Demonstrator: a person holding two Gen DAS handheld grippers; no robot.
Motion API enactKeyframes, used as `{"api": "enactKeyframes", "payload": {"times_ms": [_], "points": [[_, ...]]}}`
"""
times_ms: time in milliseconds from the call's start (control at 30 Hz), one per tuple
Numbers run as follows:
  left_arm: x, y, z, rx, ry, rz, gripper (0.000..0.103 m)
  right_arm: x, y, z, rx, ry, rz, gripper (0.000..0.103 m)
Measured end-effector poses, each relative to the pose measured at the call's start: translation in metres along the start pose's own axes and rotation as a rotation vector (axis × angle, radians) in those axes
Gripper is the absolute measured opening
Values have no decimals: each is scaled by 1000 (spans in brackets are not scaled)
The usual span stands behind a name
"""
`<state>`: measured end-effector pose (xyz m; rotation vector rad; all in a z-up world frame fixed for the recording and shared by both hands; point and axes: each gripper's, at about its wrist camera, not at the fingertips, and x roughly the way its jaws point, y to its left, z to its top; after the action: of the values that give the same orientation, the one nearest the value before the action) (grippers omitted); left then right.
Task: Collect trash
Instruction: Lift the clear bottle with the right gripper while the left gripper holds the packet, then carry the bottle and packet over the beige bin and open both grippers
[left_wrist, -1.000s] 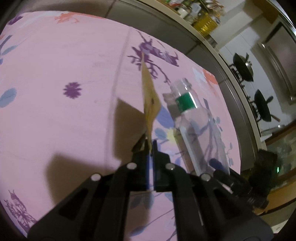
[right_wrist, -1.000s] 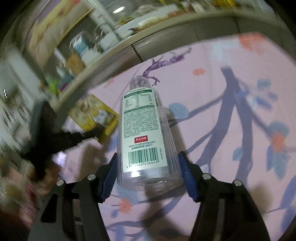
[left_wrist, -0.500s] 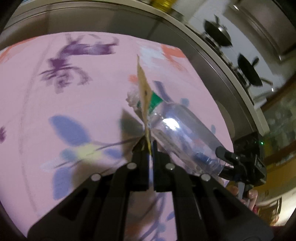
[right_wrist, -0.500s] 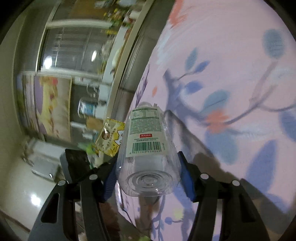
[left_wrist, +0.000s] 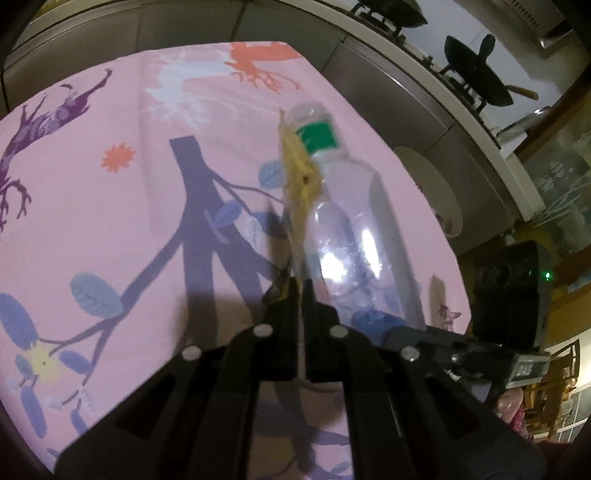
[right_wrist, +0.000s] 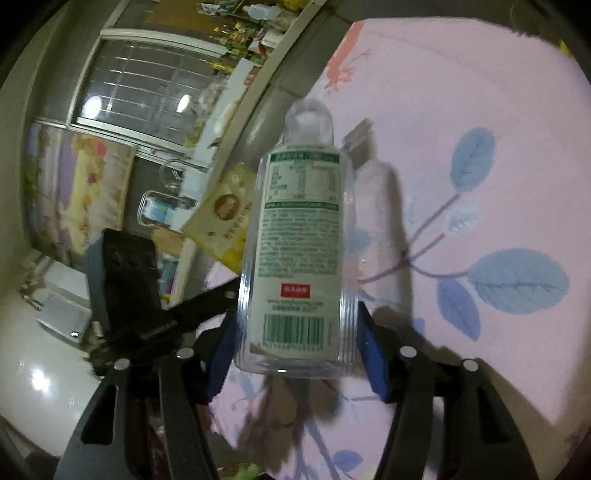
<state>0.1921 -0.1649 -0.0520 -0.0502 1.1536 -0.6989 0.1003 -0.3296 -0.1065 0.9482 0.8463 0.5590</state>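
Left gripper (left_wrist: 301, 286): clamped shut on yellow wrapper (left_wrist: 301, 184), thin edge-grip; could slip.
Right gripper (right_wrist: 295, 332): pads squeezed clear bottle (right_wrist: 301, 243) near base; neck at 12 o'clock might pivot out.

Both views are dimly lit and tinted by indoor light. Strong fisheye bending and dark vignetting are seen at the edges. A hard shadow is cast on the cloth (left_wrist: 110, 206) just ahead of the left claw (left_wrist: 300, 286). Glare is caught on the bottle (left_wrist: 351, 236) right of it. Bright reflections are seen in the window (right_wrist: 147, 96), and the background there is blurred.
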Motion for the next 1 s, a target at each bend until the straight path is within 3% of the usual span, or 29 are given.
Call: {"api": "enactKeyframes", "payload": {"times_ms": [167,300,533,767,833,900,933,1000], "points": [[3,-15,13,40,8,6,1,-14,-24,6,123,-30,132,56],[16,-46,29,114,21,-13,1,-43,-36,12,174,-104,180,56],[59,-124,60,263,60,-78,1,-118,-60,21,228,-286,145,56],[122,-199,95,368,130,-136,1,-178,-113,30,457,-424,181,57],[142,-215,106,396,153,-132,1,-191,-124,34,501,-463,161,60],[165,-231,117,427,172,-112,1,-207,-126,46,486,-524,57,64],[180,-237,123,442,191,-98,2,-212,-125,53,453,-540,14,77],[208,-243,132,449,244,-46,6,-219,-123,69,395,-548,-85,82]]}}
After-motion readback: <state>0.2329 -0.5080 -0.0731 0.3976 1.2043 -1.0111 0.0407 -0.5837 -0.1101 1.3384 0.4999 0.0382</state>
